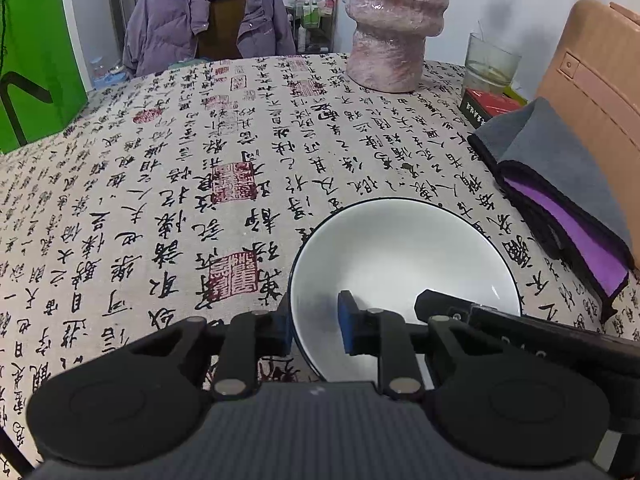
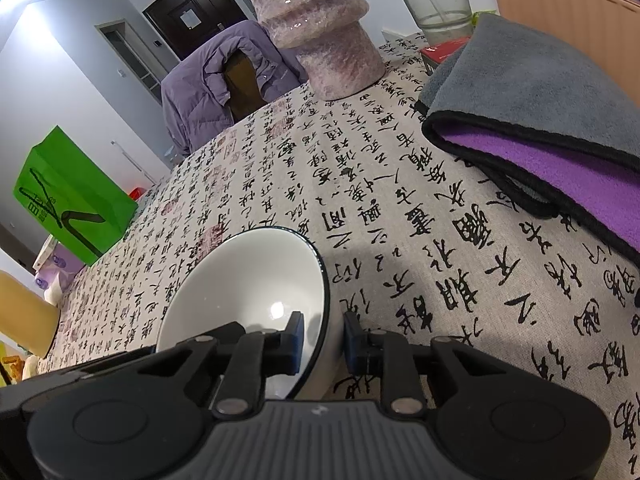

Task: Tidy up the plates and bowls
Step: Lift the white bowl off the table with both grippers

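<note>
On the cloth-covered surface [image 1: 168,168], a single white bowl [image 1: 400,264] sits near its front edge, glossy ceramic with a thin dark line around the rim and a smooth, round, empty hollow. Both tools pinch it from opposite sides. The left tool [image 1: 316,330] straddles the bowl's left wall, one blue-padded finger outside and one inside. The right tool [image 2: 324,340] straddles the right wall in the same way, and its dark body reaches into the left wrist view at the bowl's right edge.

The cloth is a beige woven fabric printed with columns of black brush calligraphy and red square seals. To the right lies a folded plush towel [image 2: 532,92], grey above, purple beneath, bound in black edging. Behind it stand a clear glass tumbler [image 1: 492,64] and a red-topped box [image 1: 490,106]. A tall ridged pink shape wrapped in shiny film [image 1: 394,28] rises at the far side. Beyond, a quilted lilac jacket [image 1: 208,20] drapes a wooden chair, and a bright green bag [image 1: 32,56] stands at the left.
</note>
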{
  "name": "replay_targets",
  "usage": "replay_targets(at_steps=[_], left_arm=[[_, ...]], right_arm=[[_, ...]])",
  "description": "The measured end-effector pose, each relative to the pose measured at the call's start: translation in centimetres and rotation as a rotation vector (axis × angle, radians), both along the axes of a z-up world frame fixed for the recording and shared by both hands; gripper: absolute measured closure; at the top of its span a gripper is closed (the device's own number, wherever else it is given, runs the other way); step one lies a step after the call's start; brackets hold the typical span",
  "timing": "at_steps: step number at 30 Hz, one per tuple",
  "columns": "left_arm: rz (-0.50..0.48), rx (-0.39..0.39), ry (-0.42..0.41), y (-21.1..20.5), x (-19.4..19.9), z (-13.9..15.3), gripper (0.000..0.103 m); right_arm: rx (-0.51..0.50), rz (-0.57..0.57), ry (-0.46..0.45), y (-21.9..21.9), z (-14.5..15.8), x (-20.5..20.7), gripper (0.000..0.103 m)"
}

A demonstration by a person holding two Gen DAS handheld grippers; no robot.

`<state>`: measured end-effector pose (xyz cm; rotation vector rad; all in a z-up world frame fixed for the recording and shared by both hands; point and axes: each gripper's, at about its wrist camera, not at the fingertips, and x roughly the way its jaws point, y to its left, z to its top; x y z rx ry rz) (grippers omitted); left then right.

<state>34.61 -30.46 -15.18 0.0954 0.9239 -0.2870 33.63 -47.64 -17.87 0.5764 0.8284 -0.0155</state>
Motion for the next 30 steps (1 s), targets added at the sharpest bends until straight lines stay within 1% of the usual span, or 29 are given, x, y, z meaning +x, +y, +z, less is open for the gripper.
replay_targets(at_steps=[4,6,18,26,30], left_arm=[[0.004,0.002,-0.003,0.0,0.0,0.0,0.08],[0.009,0.005,-0.005,-0.1,0.0,0.0,0.079],[0.023,-0.023,-0.005,0.5,0.0,0.0,0.079],[0.025,-0.028,-0.032,1.1,-0.1,0.5,0.079],[0.027,-0.025,-0.057,1.3,-0.5,1.0,0.079]], right_arm=[[0.009,-0.007,-0.008,-0.2,0.0,-0.1,0.083],[0.011,-0.013,-0.01,-0.3,0.0,-0.3,0.085],[0.021,-0.021,-0.027,0.0,0.2,-0.4,0.084],[0.03,-0.008,-0.047,0.5,0.3,-0.5,0.084],[0.058,-0.004,-0.062,0.5,0.4,-0.6,0.084]])
